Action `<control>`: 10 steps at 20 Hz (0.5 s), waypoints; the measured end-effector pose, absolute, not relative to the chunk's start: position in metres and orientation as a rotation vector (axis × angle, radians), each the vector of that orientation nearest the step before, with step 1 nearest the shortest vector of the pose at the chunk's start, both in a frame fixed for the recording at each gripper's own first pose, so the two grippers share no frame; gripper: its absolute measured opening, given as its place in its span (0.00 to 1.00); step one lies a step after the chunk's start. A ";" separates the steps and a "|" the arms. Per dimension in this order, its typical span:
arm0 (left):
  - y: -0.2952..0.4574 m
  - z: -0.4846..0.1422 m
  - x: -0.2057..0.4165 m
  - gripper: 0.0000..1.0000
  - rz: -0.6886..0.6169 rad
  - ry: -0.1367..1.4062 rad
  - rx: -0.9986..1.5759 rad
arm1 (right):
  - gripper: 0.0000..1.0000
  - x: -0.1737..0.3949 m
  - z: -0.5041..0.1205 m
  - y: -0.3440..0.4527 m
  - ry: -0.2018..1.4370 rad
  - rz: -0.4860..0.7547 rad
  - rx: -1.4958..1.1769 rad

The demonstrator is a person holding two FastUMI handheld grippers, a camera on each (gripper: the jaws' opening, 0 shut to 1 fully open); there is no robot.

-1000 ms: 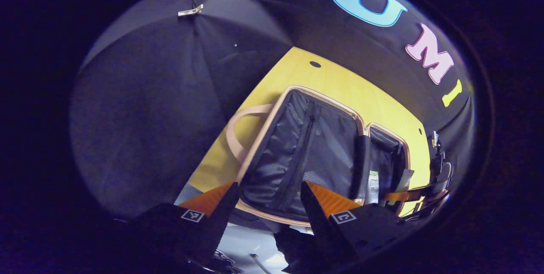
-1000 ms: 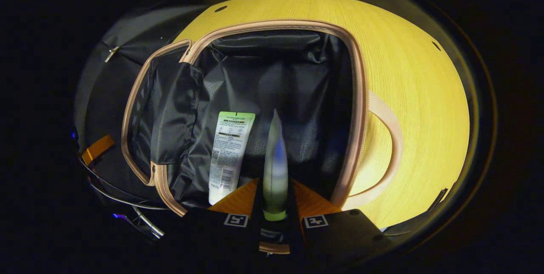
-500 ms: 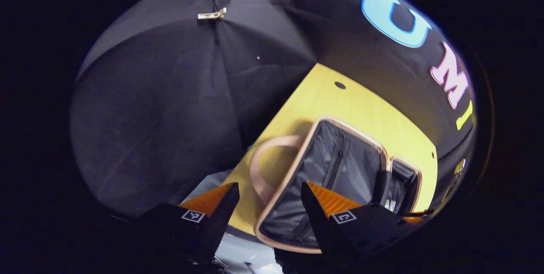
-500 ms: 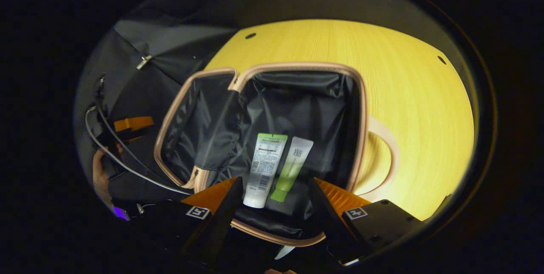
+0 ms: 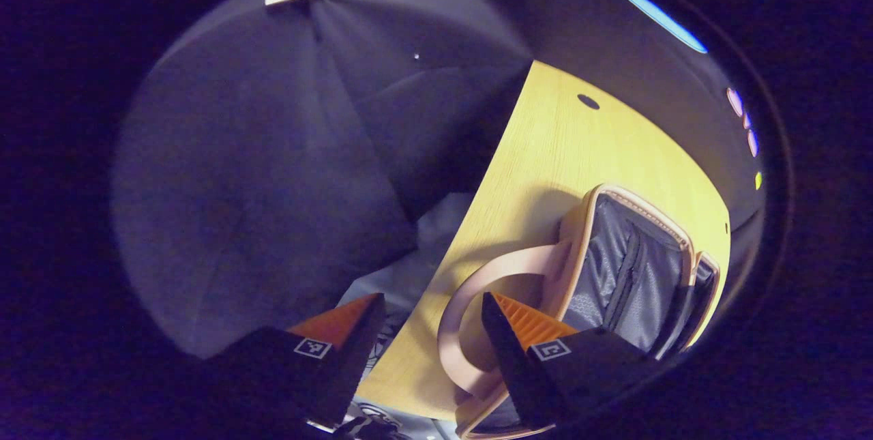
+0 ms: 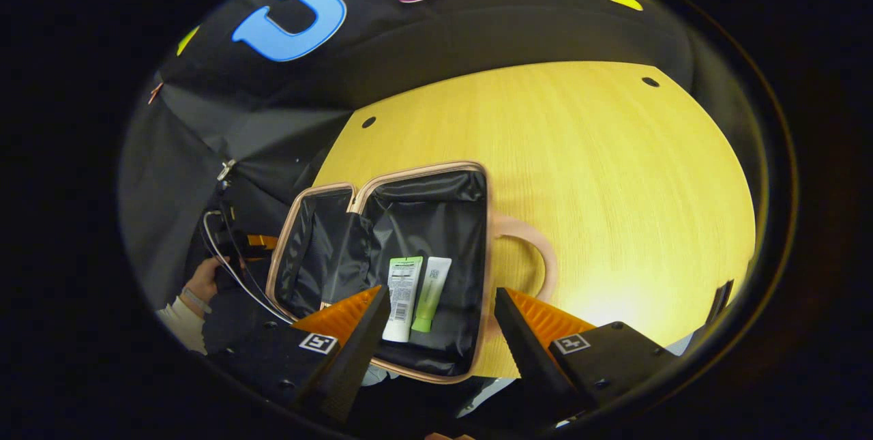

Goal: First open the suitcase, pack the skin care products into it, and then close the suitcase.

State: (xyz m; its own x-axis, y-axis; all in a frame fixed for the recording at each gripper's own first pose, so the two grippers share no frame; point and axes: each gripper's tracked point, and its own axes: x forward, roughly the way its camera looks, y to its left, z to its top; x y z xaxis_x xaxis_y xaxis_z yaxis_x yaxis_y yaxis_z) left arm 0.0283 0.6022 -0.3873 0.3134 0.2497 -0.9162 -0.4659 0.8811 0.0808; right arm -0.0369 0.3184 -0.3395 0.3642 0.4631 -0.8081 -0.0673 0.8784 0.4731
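The suitcase point(image 6: 436, 215) lies open on the yellow table, tan-rimmed with black lining. Two tubes lie side by side in its right half: a white one point(image 6: 400, 295) and a green-capped one point(image 6: 431, 292). My right gripper point(image 6: 440, 314) hovers open above the near end of the case, nothing between its fingers. In the left gripper view the suitcase point(image 5: 631, 276) sits at the right, its tan handle point(image 5: 477, 314) looping toward me. My left gripper point(image 5: 431, 324) is open, its right finger over the handle. The other gripper point(image 6: 262, 241) and a hand point(image 6: 204, 280) show at the case's left side.
The yellow table point(image 6: 580, 174) stretches wide to the right of and behind the suitcase. Its left edge point(image 5: 477, 222) drops off to pale floor point(image 5: 423, 262). A cable point(image 6: 232, 269) hangs by the hand. Black cloth walls close in behind.
My right gripper opened, left the green-capped tube beside the white one, and pulled back and up. My left gripper swung left, off the case interior toward the handle.
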 end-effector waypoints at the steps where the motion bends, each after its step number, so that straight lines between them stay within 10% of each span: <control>1: 0.603 -0.399 0.030 0.90 0.466 1.197 -0.183 | 0.98 -0.040 -0.338 0.311 1.154 0.338 0.399; 3: 0.593 -0.401 0.041 0.82 0.432 1.198 -0.194 | 0.98 -0.048 -0.337 0.299 1.160 0.315 0.398; 4: 0.587 -0.404 0.044 0.47 0.401 1.206 -0.194 | 0.98 -0.051 -0.336 0.294 1.161 0.309 0.397; 6: 0.587 -0.399 0.038 0.19 0.370 1.236 -0.137 | 0.98 -0.052 -0.331 0.286 1.146 0.299 0.402; 10: 0.574 -0.360 0.043 0.13 0.327 1.174 -0.119 | 0.97 -0.038 -0.315 0.286 1.082 0.322 0.432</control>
